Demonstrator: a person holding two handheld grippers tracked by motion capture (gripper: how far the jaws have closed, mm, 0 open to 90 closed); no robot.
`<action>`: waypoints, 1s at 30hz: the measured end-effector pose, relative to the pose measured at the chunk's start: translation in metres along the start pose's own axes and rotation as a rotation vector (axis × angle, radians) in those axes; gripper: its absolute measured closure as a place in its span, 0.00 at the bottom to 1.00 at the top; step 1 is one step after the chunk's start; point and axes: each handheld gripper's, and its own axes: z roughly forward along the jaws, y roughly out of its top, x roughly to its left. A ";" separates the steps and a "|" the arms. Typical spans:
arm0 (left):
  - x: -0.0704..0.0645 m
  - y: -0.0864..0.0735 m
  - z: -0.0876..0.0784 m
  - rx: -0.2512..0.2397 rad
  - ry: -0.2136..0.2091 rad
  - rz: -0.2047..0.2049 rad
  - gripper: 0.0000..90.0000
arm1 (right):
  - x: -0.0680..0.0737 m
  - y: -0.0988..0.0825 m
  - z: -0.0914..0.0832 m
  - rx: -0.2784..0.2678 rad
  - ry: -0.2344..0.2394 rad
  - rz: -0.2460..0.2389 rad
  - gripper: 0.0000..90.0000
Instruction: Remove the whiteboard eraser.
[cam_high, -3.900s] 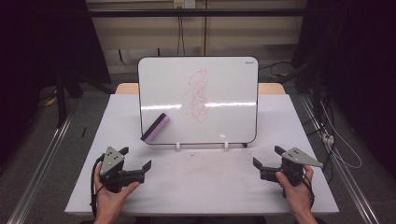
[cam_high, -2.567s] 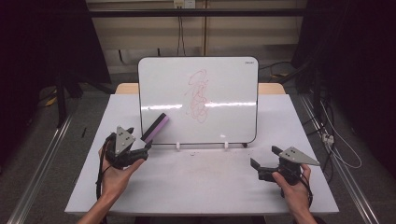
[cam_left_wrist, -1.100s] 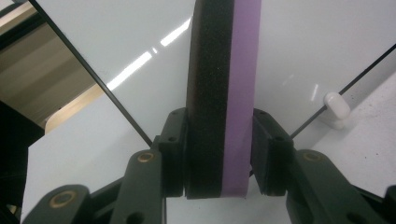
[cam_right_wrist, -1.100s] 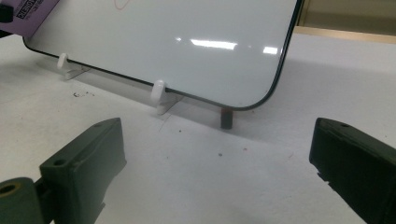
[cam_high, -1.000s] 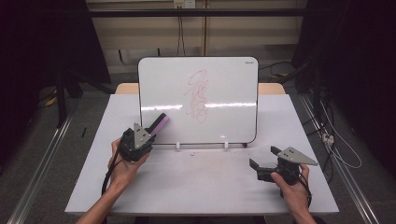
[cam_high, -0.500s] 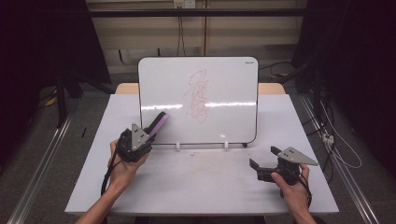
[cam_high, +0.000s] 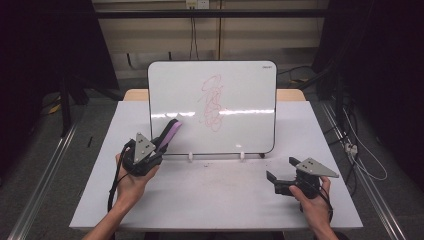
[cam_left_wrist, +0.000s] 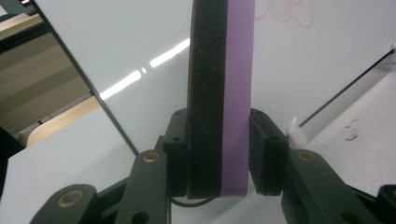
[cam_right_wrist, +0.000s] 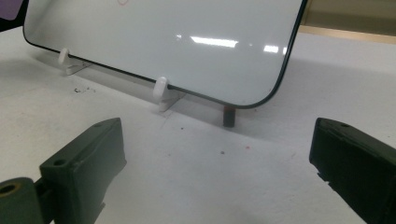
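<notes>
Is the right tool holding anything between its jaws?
No, the right tool stands open over the bare white table, nothing between its jaws.

A white table (cam_high: 215, 200) stands on a grey floor (cam_high: 45, 150), metal rails along its left and right, a beige wall (cam_high: 150, 35) far behind, dark curtains either side.

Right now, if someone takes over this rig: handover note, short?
Left gripper: shut on the purple-and-black eraser, held at the lower left of the whiteboard.
Right gripper: open, holding nothing, low over the table to the board's right front.
Whiteboard: propped upright on white clips, red scribble near its centre.
Done: eraser gripped.
Left: the scribble looks untouched; likely next is to bring the eraser across and wipe it off.
</notes>
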 end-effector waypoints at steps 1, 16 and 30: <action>-0.001 0.001 0.000 -0.014 -0.002 -0.004 0.71 | 0.001 0.000 0.000 -0.002 0.002 -0.005 0.03; -0.021 0.020 -0.007 -0.080 -0.098 -0.047 0.71 | 0.011 0.011 0.007 -0.042 0.065 0.049 0.04; -0.041 0.043 0.010 -0.122 -0.208 -0.129 0.71 | 0.036 0.039 0.022 -0.075 0.150 -0.001 0.03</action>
